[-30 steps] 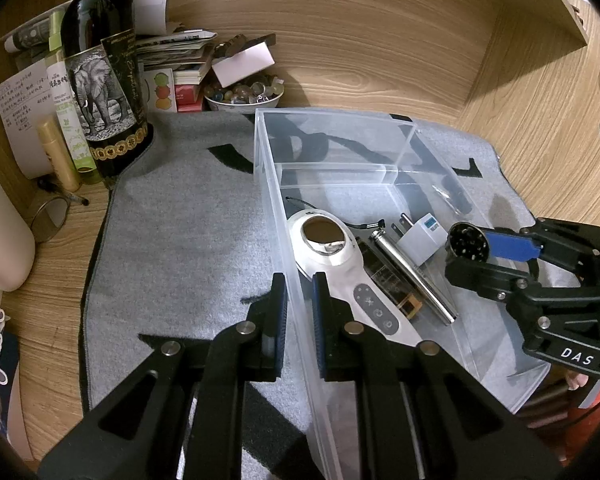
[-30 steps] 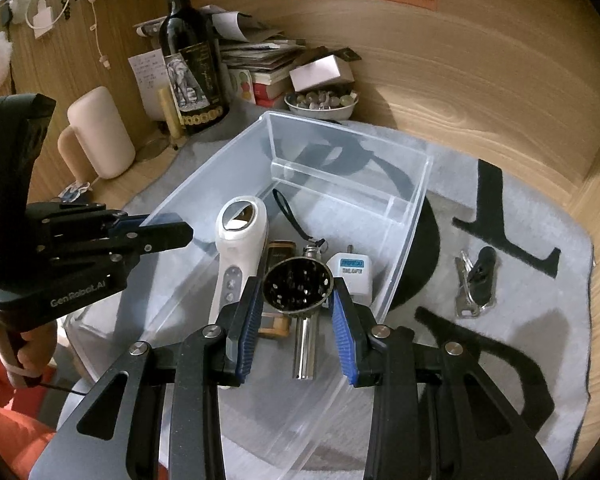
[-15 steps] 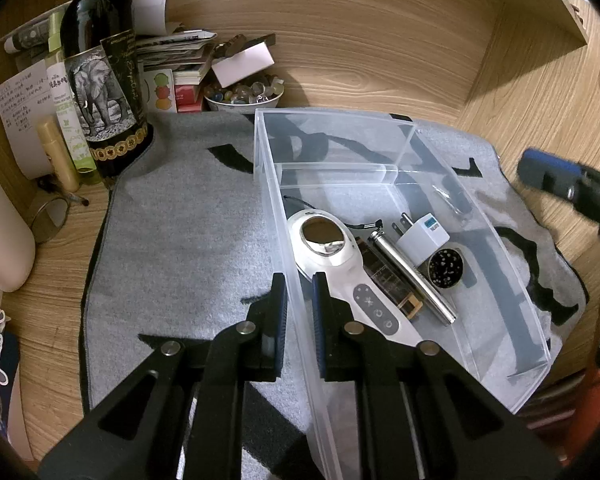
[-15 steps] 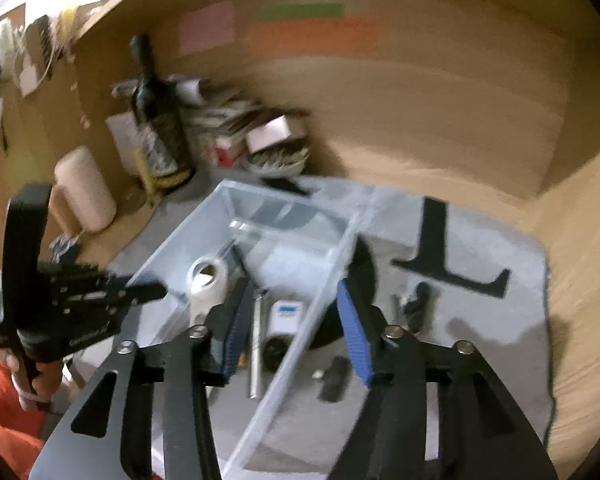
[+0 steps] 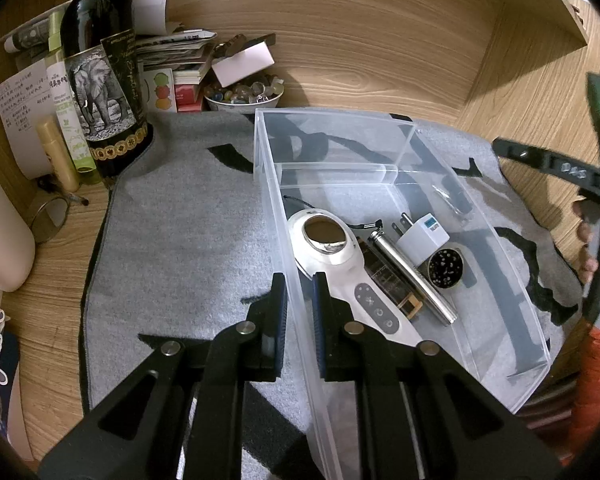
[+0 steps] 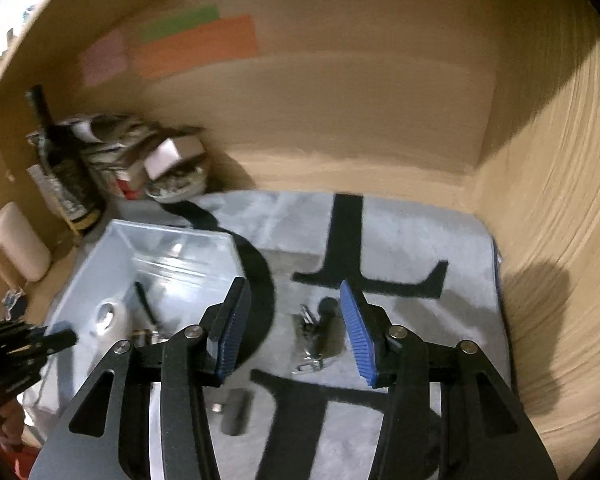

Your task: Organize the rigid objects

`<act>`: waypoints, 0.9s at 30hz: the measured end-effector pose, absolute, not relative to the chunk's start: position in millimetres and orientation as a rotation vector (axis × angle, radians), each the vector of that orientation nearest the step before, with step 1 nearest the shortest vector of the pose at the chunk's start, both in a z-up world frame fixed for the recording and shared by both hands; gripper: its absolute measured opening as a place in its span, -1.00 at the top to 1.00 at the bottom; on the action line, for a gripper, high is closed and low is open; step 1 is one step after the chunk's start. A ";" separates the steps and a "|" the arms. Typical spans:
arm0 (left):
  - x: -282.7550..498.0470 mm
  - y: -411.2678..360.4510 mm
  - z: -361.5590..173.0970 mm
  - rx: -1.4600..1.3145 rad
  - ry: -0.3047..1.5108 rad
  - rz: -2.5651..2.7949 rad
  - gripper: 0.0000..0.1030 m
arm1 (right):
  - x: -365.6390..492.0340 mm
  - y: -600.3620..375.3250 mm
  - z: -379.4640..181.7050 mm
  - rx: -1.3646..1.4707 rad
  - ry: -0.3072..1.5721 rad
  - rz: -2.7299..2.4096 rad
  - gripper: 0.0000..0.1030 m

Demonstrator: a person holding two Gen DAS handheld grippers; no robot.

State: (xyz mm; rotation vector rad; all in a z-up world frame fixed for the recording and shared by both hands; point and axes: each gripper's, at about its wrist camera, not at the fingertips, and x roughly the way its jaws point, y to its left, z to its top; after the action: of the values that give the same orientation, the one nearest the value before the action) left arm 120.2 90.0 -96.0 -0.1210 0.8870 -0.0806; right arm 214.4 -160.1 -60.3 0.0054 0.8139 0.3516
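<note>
Now the right gripper (image 6: 294, 330) fingers gape empty above the keys (image 6: 314, 338); left gripper (image 5: 299, 308) fingers pinch the bin wall (image 5: 296, 280).

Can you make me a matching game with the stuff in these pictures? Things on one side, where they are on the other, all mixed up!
Things:
1. white charger plug
2. bunch of keys
3. wine bottle
4. left gripper

Places:
A. on the grey mat, outside the box
B. clamped on the clear box wall
C. inside the clear box
D. standing on the wooden desk, beside the mat

Pairs: 1-C, 2-A, 3-D, 4-B
</note>
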 end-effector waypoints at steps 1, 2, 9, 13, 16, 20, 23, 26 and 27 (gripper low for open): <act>120.2 90.0 -96.0 -0.121 0.887 -0.081 0.77 | 218.0 -160.4 -66.6 0.010 0.831 0.349 0.15; 120.0 89.9 -96.1 -0.121 0.887 -0.080 0.77 | 221.4 -160.1 -73.2 0.010 0.847 0.347 0.15; 120.2 90.1 -96.0 -0.122 0.887 -0.080 0.77 | 239.1 -153.8 -114.1 0.006 0.956 0.344 0.15; 120.4 90.2 -95.9 -0.120 0.891 -0.084 0.77 | 243.5 -149.4 -127.1 -0.003 0.988 0.351 0.15; 120.4 90.2 -95.9 -0.120 0.891 -0.083 0.77 | 245.8 -147.2 -132.7 -0.011 0.995 0.348 0.27; 120.5 90.2 -95.9 -0.119 0.891 -0.083 0.77 | 245.0 -149.6 -130.5 0.000 0.983 0.361 0.51; 119.9 89.6 -96.8 -0.118 0.891 -0.084 0.77 | 240.2 -151.9 -122.2 -0.003 0.955 0.362 0.51; 120.0 89.6 -96.8 -0.117 0.891 -0.083 0.77 | 233.8 -152.1 -108.1 -0.009 0.918 0.367 0.51; 119.8 89.7 -96.9 -0.117 0.891 -0.083 0.77 | 232.1 -152.7 -103.6 -0.009 0.908 0.371 0.51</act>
State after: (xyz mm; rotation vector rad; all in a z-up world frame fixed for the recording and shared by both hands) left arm 119.8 89.7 -96.9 -0.1172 0.8908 -0.0835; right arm 232.1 -152.7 -103.6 -0.0087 0.9080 0.3708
